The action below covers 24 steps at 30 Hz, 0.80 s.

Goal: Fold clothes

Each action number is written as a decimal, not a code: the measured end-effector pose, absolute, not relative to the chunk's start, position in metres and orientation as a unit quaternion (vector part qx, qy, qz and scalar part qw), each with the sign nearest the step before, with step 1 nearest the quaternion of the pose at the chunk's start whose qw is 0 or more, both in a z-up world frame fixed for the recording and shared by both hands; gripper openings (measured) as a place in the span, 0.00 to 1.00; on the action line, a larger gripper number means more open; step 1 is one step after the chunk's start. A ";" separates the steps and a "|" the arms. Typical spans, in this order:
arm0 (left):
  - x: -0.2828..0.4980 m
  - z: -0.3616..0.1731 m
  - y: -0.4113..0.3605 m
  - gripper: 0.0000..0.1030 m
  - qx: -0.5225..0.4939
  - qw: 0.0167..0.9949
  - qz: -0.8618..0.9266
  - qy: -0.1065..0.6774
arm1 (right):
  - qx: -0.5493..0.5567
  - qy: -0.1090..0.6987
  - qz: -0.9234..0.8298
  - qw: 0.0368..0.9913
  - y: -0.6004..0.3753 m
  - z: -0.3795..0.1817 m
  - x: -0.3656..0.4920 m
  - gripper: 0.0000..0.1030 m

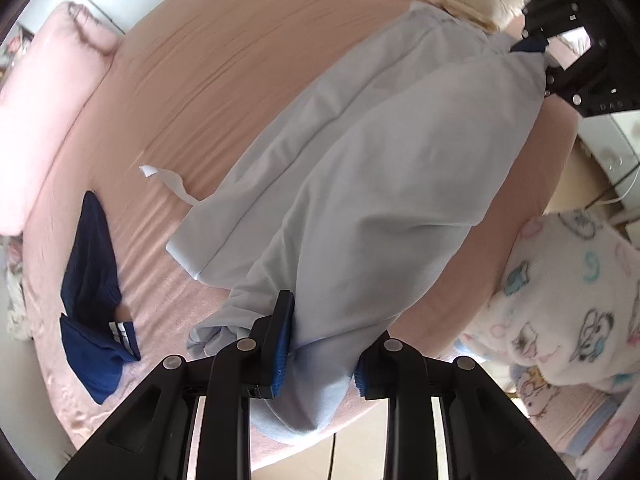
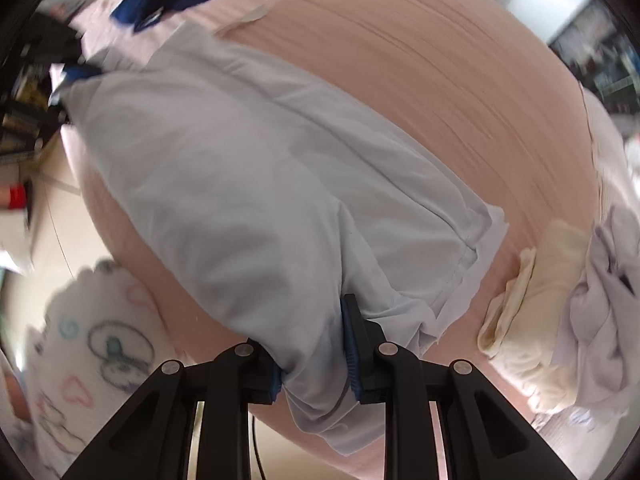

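Both ends of the pale blue garment (image 1: 360, 184) are gripped. Left wrist view: left gripper (image 1: 320, 360) jaws clenched on its bunched end, above the pink bed (image 1: 224, 64); navy shorts (image 1: 94, 280) lie beside. Right wrist view: right gripper (image 2: 314, 364) jaws clamp the other end; cream cloth (image 2: 532, 320) nearby.

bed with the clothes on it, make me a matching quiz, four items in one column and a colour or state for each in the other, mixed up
Column one:
1. pale blue cotton garment
2. dark navy folded shorts with white stripes
3. cream folded cloth
4. pink pillow

Column two:
A. lies at the bed's far corner
B. gripped at both ends by the left gripper and the right gripper
C. lies beside a crumpled lilac garment
D. lies apart from the held piece

Pairs: 1-B, 2-D, 3-C, 4-A
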State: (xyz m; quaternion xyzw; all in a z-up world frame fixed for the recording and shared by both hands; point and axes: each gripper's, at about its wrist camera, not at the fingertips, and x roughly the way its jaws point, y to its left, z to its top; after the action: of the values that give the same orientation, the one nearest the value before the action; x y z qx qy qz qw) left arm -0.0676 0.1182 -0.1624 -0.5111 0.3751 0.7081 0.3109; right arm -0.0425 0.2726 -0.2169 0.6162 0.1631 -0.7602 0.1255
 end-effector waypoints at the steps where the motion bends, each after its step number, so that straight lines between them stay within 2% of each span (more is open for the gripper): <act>1: -0.070 -0.161 0.117 0.23 -0.513 0.312 0.709 0.371 | 0.616 0.158 -0.762 0.125 0.274 -0.215 -0.043 0.21; 7: -0.085 -0.158 0.112 0.24 -0.536 0.305 0.718 0.323 | 0.618 0.126 -0.768 0.115 0.283 -0.209 -0.047 0.21; 16: -0.117 -0.144 0.096 0.24 -0.566 0.292 0.743 0.203 | 0.607 0.059 -0.788 0.082 0.306 -0.194 -0.062 0.23; 24: -0.108 -0.144 0.096 0.25 -0.564 0.289 0.753 0.181 | 0.593 -0.001 -0.804 0.044 0.327 -0.188 -0.088 0.26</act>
State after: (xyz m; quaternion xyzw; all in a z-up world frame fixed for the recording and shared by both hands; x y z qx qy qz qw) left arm -0.1075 0.0963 -0.1444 -0.5635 0.1805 0.7527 0.2885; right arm -0.0875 0.3268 -0.1883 0.5932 -0.0007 -0.8038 0.0438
